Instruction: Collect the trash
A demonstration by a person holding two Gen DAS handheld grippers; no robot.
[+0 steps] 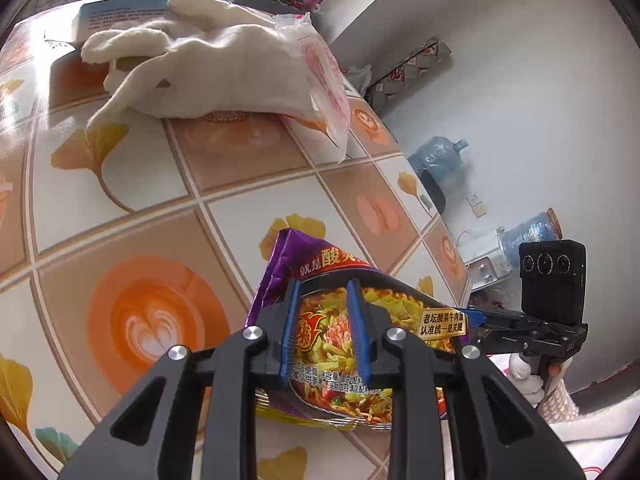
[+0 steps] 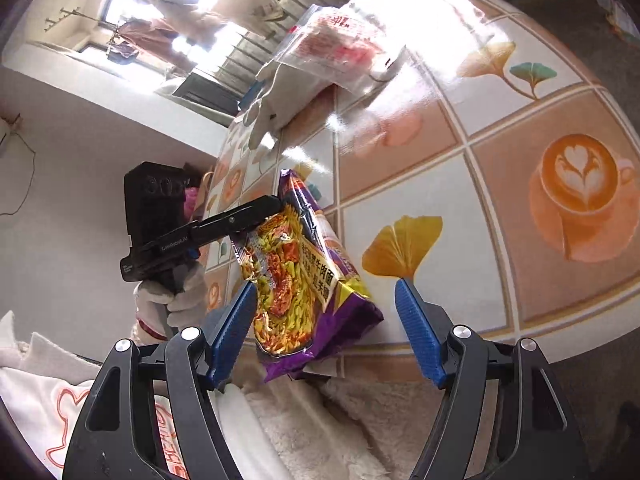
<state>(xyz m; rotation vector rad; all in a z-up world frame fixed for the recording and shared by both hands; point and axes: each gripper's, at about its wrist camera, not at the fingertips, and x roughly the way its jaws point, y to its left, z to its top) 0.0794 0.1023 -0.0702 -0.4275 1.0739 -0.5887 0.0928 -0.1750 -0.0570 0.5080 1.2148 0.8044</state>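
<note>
The left gripper [image 1: 323, 328] is clenched on the noodle wrapper [image 2: 304, 276], lifting it at centre frame. The right gripper [image 2: 326, 330] stands released, jaws wide, wrapper between them untouched. Next move, judged: carry the wrapper to a bin, none visible.

White glove [image 1: 224, 68] on tiled table [image 1: 132, 184]

Crinkled purple plastic instant-noodle wrapper [image 1: 360, 320], printed with yellow noodles, torn open, propped tilted near table edge. Clear plastic bag with red print [image 1: 320, 76] draped over white cloth, well apart.
</note>
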